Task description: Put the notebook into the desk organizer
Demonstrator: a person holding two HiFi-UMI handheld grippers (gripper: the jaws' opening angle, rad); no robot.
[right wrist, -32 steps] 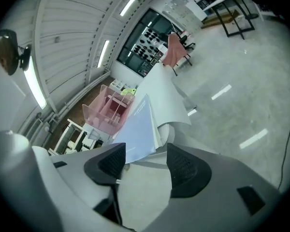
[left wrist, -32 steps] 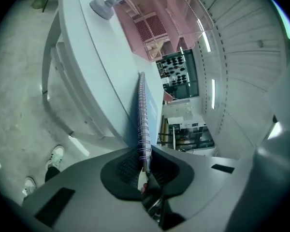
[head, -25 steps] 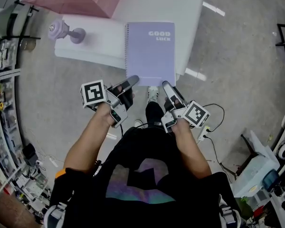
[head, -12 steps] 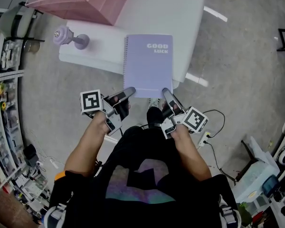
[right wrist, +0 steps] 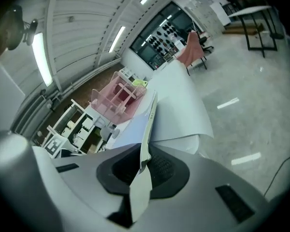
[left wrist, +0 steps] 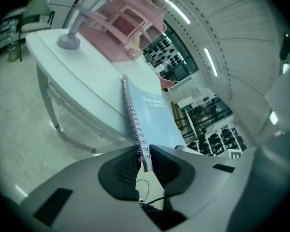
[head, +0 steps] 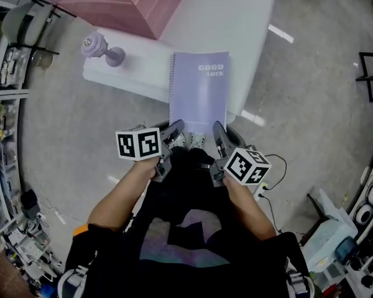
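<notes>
While the near spiral-bound corner of the notebook [head: 199, 92] is pinched in the left hand-held gripper [left wrist: 144, 153], whose jaws have just been eased a little wider yet are seen with the wire coil and cover between their pads, the opposite near corner is clamped in the right hand-held gripper [right wrist: 145, 161], whose jaws have just been closed narrowly onto the cover edge. The notebook's near short edge is thus raised and carried past the rim of the tabletop [head: 242, 17]; whether its far edge is resting there cannot be told. The pink wire desk organizer [head: 121, 2] is stood at the far left of the tabletop. The notebook is held well apart from it, nearer the person and to its right, and a small lilac lamp [head: 102, 47] is set just in front of the organizer. The notebook is judged light but limp: thin covers may sag or slide from the pads, so hold is best kept at the corners and along the stiffer coil side.
</notes>
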